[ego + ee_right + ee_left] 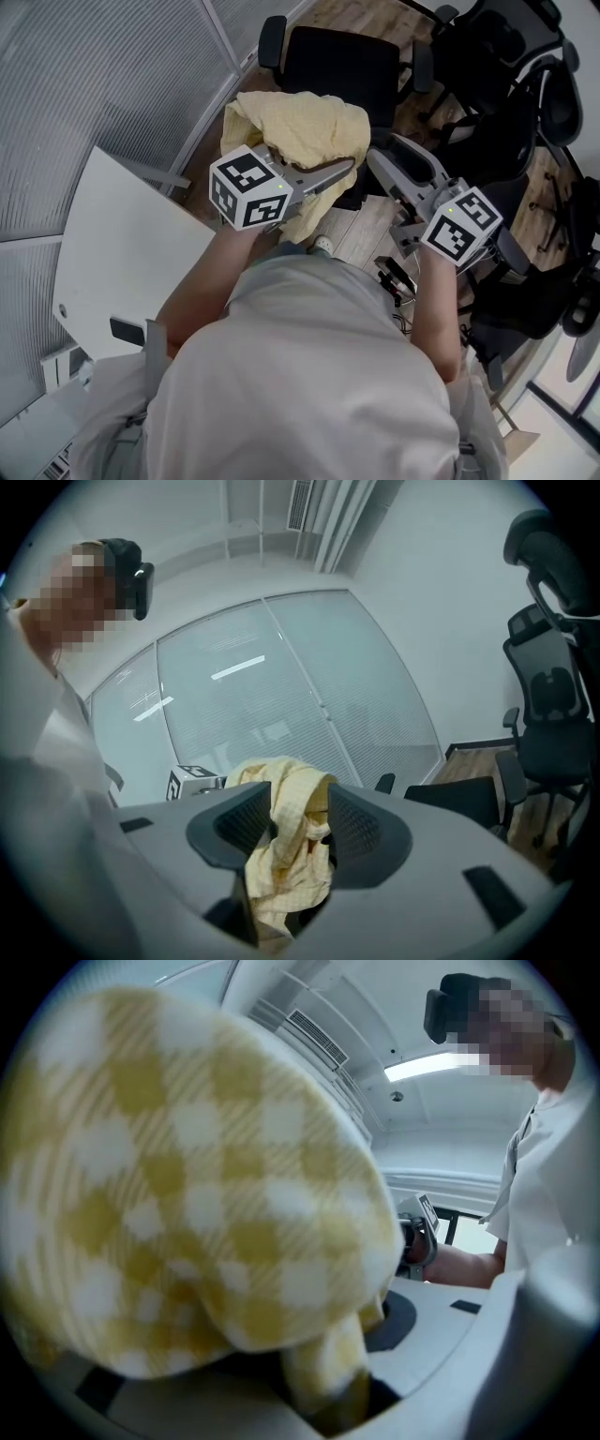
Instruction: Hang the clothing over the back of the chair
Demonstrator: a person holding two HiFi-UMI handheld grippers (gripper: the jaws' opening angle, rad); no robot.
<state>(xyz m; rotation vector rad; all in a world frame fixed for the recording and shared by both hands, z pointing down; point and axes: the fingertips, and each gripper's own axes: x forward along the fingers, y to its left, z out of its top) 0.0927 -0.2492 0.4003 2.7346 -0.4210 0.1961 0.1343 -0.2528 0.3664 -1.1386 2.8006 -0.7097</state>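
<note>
- The white worktop (122,244) at the person's left plays no part in this step, as far as I can judge.
- The black chair (342,66) stands straight ahead with its seat turned away. Its back is therefore the near side, easy to reach from above. More dark chairs (511,84) crowd the right.
- The yellow checked clothing (300,127) lies heaped where the top of that back should be, and it hangs down toward the person. I judge it is already draped over the back, though the cloth hides the edge itself.
- The left gripper (349,165) reaches nearly level into the heap. Its jaws stand apart, with one fold hanging down between them and the rest lying over them. The hold looks loose, as if to leave the garment there.
- The right gripper (384,156) is just beside the cloth's right edge. Its jaws are spread wide, and a strand of the clothing hangs slack between the pads without being pressed — a release, in my judgement, not a hold.
</note>
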